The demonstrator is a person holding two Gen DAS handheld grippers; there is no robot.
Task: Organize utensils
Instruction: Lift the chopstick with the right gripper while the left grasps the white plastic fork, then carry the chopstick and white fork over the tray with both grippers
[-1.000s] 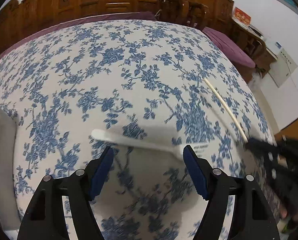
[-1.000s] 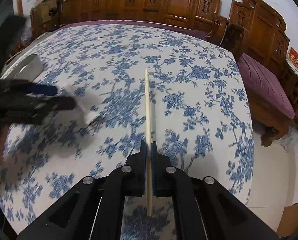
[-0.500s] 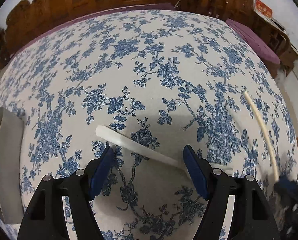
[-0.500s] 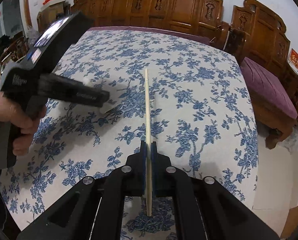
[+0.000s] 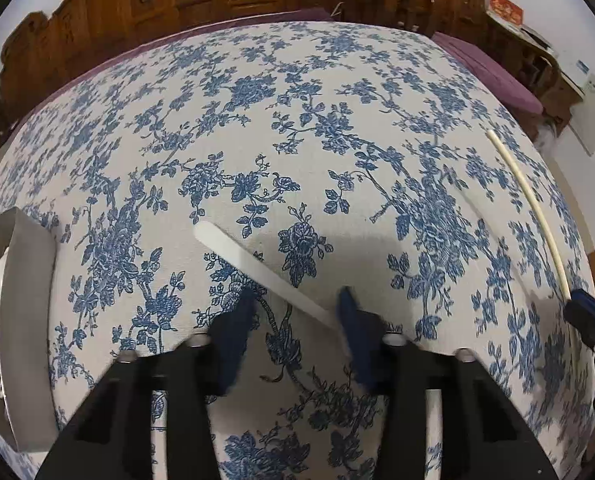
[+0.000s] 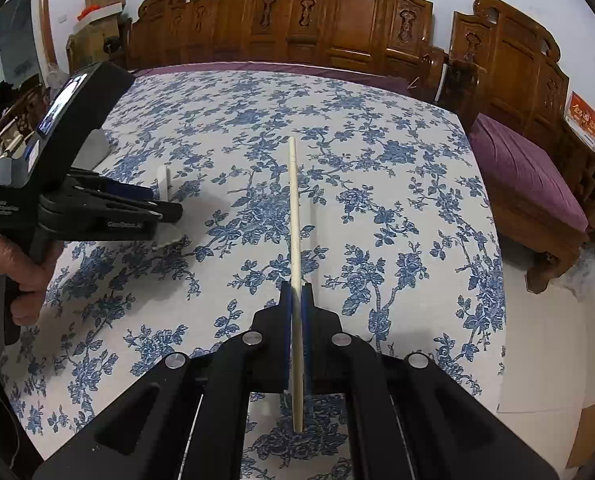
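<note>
1. Tablecloth [image 5: 257, 128] in a blue floral print is spread over the table, and every other item is placed against it.
2. The left gripper [image 5: 295, 312] is held low over the cloth's near part, jaws parted, with blurred blue pads [image 5: 237, 336] on either side of a flat white utensil [image 5: 257, 268].
3. The white utensil is laid diagonally on the cloth, its rounded end pointed toward the cloth's far left; its near end is hidden behind the right-hand pad, and contact with the pads cannot be told.
4. The right gripper [image 6: 296, 292] is clenched on a pale chopstick [image 6: 294, 208], which is pinched between the blue pads and projected straight ahead above the cloth's middle, with a short length left behind the jaws.
5. In the left wrist view, the same chopstick [image 5: 533, 208] is seen over the cloth's right edge, with the right gripper [image 5: 577, 304] at its lower end.
6. A grey container [image 5: 25, 320] is set at the cloth's left edge; its contents are too cropped to be named.
7. The left gripper [image 6: 173, 212] is seen in the right wrist view at the cloth's left side, gripped by a bare hand [image 6: 17, 264].
8. Carved wooden benches [image 6: 337, 24] with purple cushions are ranged beyond the cloth's far and right edges.
</note>
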